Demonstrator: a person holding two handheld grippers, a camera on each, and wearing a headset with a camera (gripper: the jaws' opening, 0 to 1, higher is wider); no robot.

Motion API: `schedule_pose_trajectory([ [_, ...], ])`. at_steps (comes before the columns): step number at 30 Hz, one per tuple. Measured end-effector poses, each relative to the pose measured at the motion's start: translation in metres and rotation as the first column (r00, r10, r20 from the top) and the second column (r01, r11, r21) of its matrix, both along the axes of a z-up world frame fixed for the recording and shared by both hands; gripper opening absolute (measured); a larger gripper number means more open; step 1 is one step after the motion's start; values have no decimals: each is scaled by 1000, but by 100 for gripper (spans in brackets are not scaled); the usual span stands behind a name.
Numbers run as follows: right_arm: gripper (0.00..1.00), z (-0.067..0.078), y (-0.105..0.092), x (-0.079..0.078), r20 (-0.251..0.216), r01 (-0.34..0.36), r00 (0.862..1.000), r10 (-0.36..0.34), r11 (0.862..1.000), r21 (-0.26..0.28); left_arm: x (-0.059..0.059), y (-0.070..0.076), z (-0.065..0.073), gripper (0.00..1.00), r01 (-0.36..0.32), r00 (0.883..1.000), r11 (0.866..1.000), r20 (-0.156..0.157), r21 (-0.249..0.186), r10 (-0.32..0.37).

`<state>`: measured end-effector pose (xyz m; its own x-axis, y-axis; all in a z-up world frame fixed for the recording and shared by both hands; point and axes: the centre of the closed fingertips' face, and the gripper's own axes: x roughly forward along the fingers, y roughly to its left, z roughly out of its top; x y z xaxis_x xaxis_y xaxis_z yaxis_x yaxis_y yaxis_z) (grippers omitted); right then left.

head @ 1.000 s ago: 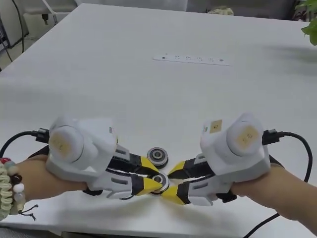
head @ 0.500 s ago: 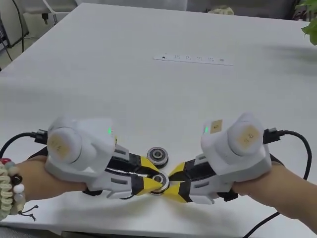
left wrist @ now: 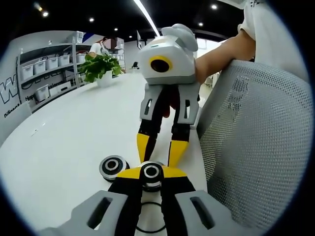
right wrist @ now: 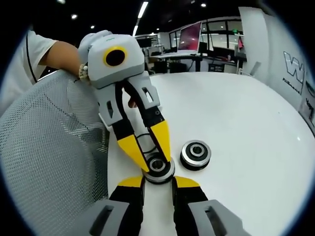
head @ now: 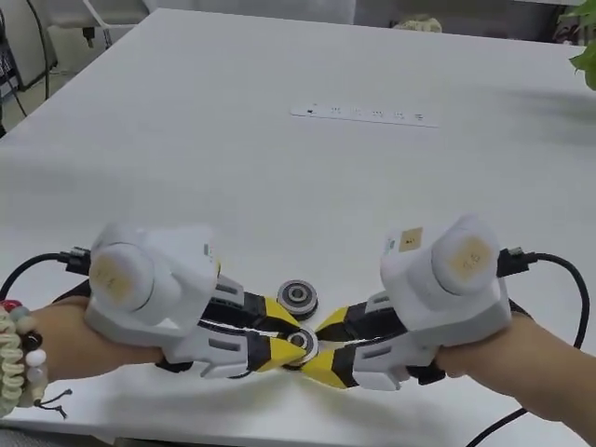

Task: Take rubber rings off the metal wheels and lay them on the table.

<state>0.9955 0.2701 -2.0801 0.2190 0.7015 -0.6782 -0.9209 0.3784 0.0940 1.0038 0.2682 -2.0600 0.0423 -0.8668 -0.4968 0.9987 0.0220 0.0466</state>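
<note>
Left gripper (head: 282, 332) is pinching the wheel (head: 300, 341) while right gripper (head: 324, 345), closure unclear, is straddling it, risking a skewed pull popping it free.

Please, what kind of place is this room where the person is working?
Probably an office-style lab or workroom, not a home. The work is done on a large white table with a power strip on it. Shelves of storage bins stand along a wall, and a monitor sits on a desk further back.

The table (head: 279, 168) was matt white. The near wheel (head: 300, 341) and far wheel (head: 298, 296) were glossy metal with matt black rubber rings (right wrist: 195, 166).
</note>
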Motion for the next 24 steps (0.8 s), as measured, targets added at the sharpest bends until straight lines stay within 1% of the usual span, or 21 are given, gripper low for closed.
schedule_pose_trajectory([
  [5, 16, 0, -1, 0, 11, -16, 1000, 16, 1000, -10, -1, -1, 0, 8, -1, 1000, 1000, -5, -1, 1],
  [9, 13, 1, -3, -1, 4, -13, 1000, 13, 1000, -13, -1, -1, 1, 8, -3, 1000, 1000, -6, -3, 3],
  [15, 9, 0, -5, -1, 7, -18, 1000, 18, 1000, -23, -1, -1, 0, 8, -5, 1000, 1000, -10, -7, 5],
  [16, 8, 0, -5, -1, 7, -18, 1000, 19, 1000, -25, 0, -1, 0, 8, -5, 1000, 1000, -11, -7, 5],
  [17, 5, 0, -6, -1, 9, -19, 1000, 19, 999, -28, 0, -1, 0, 8, -6, 1000, 1000, -12, -7, 6],
  [18, 0, -3, -10, 4, 51, -25, 998, 28, 997, -67, 0, -1, 0, 8, -6, 1000, 1000, -12, -7, 6],
  [19, 0, -2, -7, 0, 23, -27, 999, 28, 999, -45, 0, -2, 0, 8, -6, 1000, 1000, -11, -7, 6],
  [20, 0, -3, -8, 1, 19, -16, 1000, 17, 999, -49, 0, -2, 0, 8, -6, 1000, 1000, -12, -7, 6],
  [24, 0, -3, -8, 2, 23, -14, 1000, 15, 999, -52, 0, -2, 0, 8, -7, 1000, 1000, -11, -6, 7],
])
